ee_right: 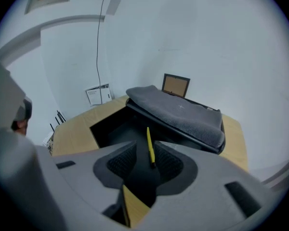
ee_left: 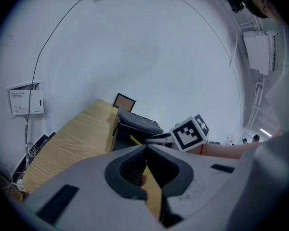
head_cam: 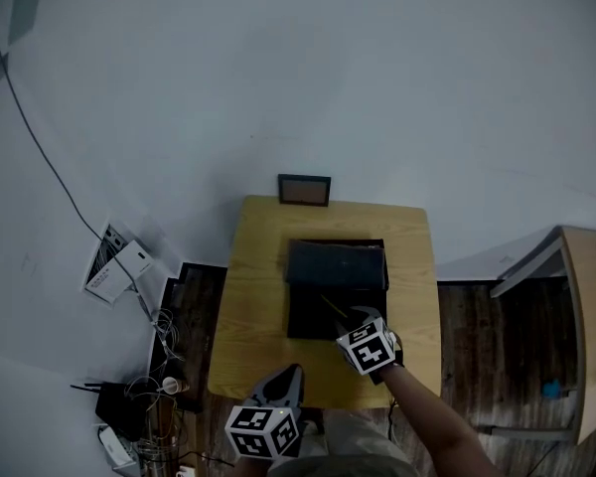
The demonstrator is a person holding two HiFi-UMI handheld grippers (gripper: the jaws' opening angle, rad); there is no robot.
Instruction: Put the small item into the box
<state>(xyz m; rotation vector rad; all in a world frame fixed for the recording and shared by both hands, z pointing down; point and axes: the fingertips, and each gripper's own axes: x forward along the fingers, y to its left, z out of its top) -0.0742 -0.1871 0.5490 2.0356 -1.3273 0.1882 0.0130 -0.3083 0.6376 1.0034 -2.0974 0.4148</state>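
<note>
Left gripper (head_cam: 291, 374), clenched empty, idles at 6 o'clock. Table (head_cam: 253, 296) carries open box (head_cam: 306, 318). Right gripper (ee_right: 144, 154) stands released; yellow pen (ee_right: 150, 146) sits between its jaws, within the box's 5 o'clock corner. Judged light, stiff, slippery: grasp mid-barrel.

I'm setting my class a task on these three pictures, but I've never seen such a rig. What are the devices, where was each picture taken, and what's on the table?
A person holds a two-jaw clamp, called a gripper, in each hand. One picture comes from a camera on the person's head, looking down. The other two come from cameras riding on each gripper, looking along its jaws. On the wooden table stand an open black box, its grey-lined lid raised, and a small frame. The left gripper is shut and empty. The right gripper is open, with a yellow pen between its jaws, inside the box.
</note>
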